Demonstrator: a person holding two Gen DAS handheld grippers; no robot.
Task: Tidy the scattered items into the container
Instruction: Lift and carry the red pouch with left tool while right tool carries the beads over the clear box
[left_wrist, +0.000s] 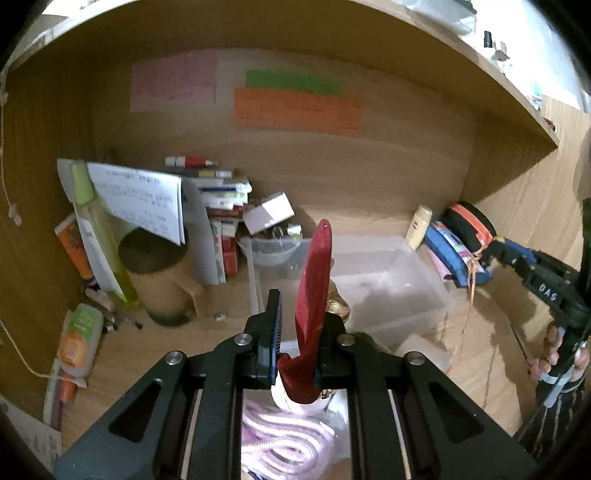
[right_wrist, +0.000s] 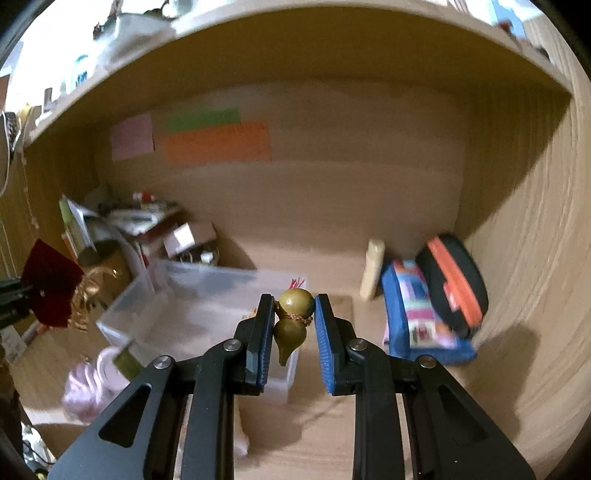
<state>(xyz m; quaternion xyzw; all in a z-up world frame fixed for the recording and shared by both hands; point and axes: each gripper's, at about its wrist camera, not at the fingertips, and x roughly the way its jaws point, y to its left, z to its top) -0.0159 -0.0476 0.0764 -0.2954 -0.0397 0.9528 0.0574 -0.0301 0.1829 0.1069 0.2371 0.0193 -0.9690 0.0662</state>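
Observation:
In the left wrist view my left gripper (left_wrist: 301, 310) is shut on a dark red velvet pouch (left_wrist: 314, 280) that stands up between the pads, with a gold cord (left_wrist: 338, 306) beside it. Just beyond lies the clear plastic container (left_wrist: 388, 280). In the right wrist view my right gripper (right_wrist: 293, 301) is shut on a small olive gourd charm (right_wrist: 293, 317) tied with brown cord, above the container's (right_wrist: 207, 295) right end. Its orange string (left_wrist: 471, 280) hangs from the right gripper (left_wrist: 489, 254). The red pouch (right_wrist: 51, 284) also shows at the left edge.
A pink rope coil (left_wrist: 288, 435) lies in front of the container. A blue pencil case (right_wrist: 417, 314), a black and orange case (right_wrist: 454, 280) and a cream tube (right_wrist: 373, 269) stand at the right. Boxes, papers, a cardboard cylinder (left_wrist: 159, 273) and a green bottle (left_wrist: 99, 236) crowd the left. A shelf runs overhead.

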